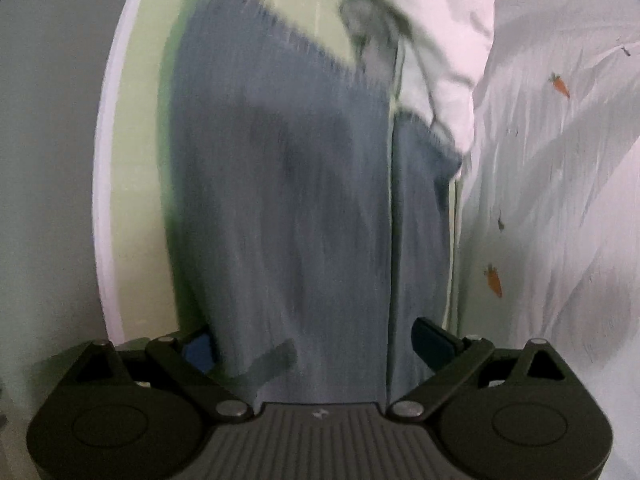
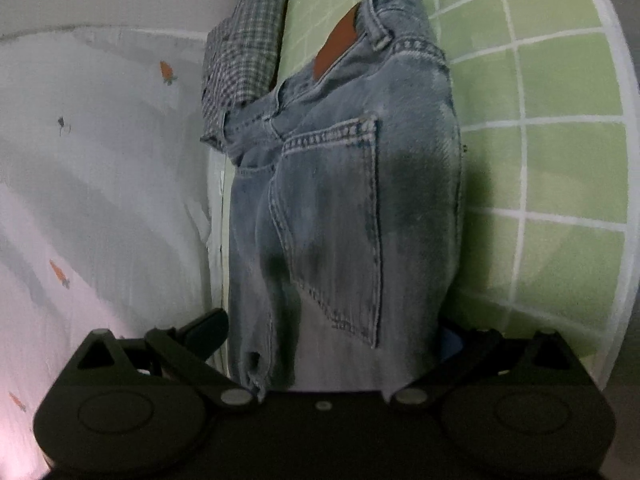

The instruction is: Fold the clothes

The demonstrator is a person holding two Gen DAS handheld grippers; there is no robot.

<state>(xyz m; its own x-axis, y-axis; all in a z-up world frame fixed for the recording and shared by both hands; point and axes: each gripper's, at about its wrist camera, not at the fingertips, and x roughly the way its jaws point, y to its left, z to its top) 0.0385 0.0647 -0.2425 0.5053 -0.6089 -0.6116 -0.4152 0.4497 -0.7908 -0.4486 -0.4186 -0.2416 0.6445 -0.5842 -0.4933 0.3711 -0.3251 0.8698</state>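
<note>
Left gripper (image 1: 312,340): jaws standing wide apart; denim is running between them over the palm, but I cannot tell whether the pads are touching it. Left view is smearing, so detail is poor.
Left fingers (image 1: 434,338): dark pad at 3 o'clock showing clear of the cloth; a blue pad at 9 o'clock is peeking out from behind the fabric edge.
Right gripper (image 2: 332,336): jaws likewise spread wide, straddling the seat end of the jeans; no clamping visible.
Jeans (image 2: 340,200): lying on the green gridded mat (image 2: 560,160), long axis running from 6 to 12 o'clock straight away from both grippers; waistband and brown patch (image 2: 334,50) sitting toward 12 in the right view, back pocket facing up.
Denim in left view: the jeans (image 1: 280,180) are stretching to a frayed hem near 11 o'clock; a seam line is running 6 to 12.
Nearer arm: both are sitting right at the cloth, one at each end as judged.
Neighbours: plaid garment (image 2: 244,56) touching the waistband at 11 o'clock; white garment (image 1: 440,40) overlapping the leg at 1 o'clock; carrot-print sheet (image 2: 100,160) beside the mat.
Stage: jeans appear doubled lengthwise; further folds cannot be judged.
</note>
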